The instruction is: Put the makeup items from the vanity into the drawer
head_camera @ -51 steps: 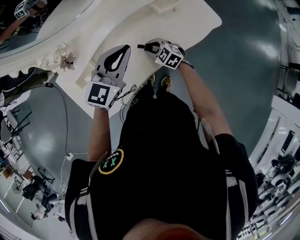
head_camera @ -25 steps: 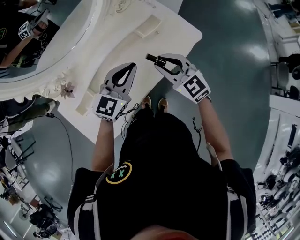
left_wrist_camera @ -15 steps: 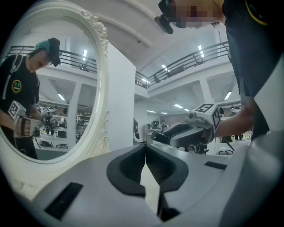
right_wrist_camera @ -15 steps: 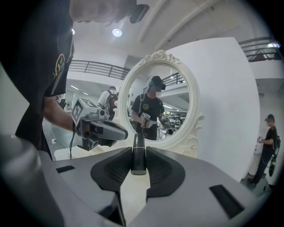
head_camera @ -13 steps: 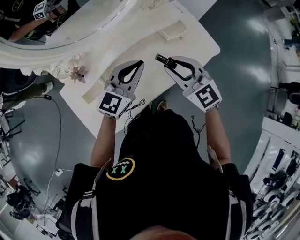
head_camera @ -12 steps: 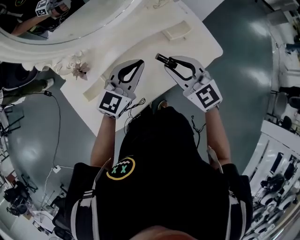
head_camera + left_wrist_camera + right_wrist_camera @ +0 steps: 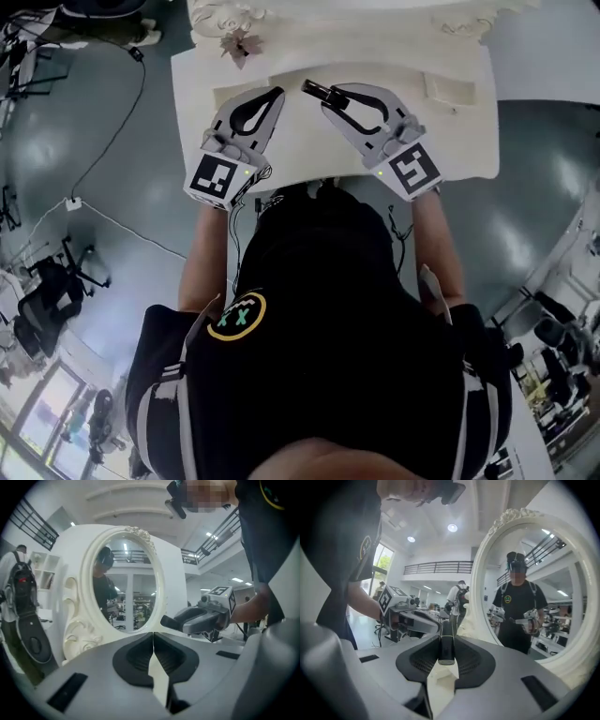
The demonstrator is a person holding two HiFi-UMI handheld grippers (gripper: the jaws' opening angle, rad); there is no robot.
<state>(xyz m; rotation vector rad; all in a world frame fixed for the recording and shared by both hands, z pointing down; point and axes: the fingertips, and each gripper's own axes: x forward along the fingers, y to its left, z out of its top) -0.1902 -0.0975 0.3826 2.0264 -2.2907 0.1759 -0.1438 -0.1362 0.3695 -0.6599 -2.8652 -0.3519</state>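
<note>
In the head view both grippers hover over the white vanity top (image 7: 302, 150), pointing toward its back. My right gripper (image 7: 324, 92) is shut on a slim black makeup tube (image 7: 312, 89) whose end sticks out past the tips. In the right gripper view the tube (image 7: 446, 645) sits lengthwise between the jaws of that gripper (image 7: 446, 633). My left gripper (image 7: 277, 95) is shut with nothing in it; its jaws (image 7: 153, 638) meet edge to edge. The two grippers are side by side, a little apart. No drawer shows.
An oval white-framed mirror (image 7: 123, 581) stands at the back of the vanity, and it shows in the right gripper view (image 7: 534, 585) too. A small flower ornament (image 7: 238, 43) and a white raised block (image 7: 450, 89) lie on the top. Grey floor with cables (image 7: 103, 141) surrounds the table.
The whole view has swung round, so the vanity now lies square across the top. Both grippers swung along with it, side by side. The right one still holds the black tube.
</note>
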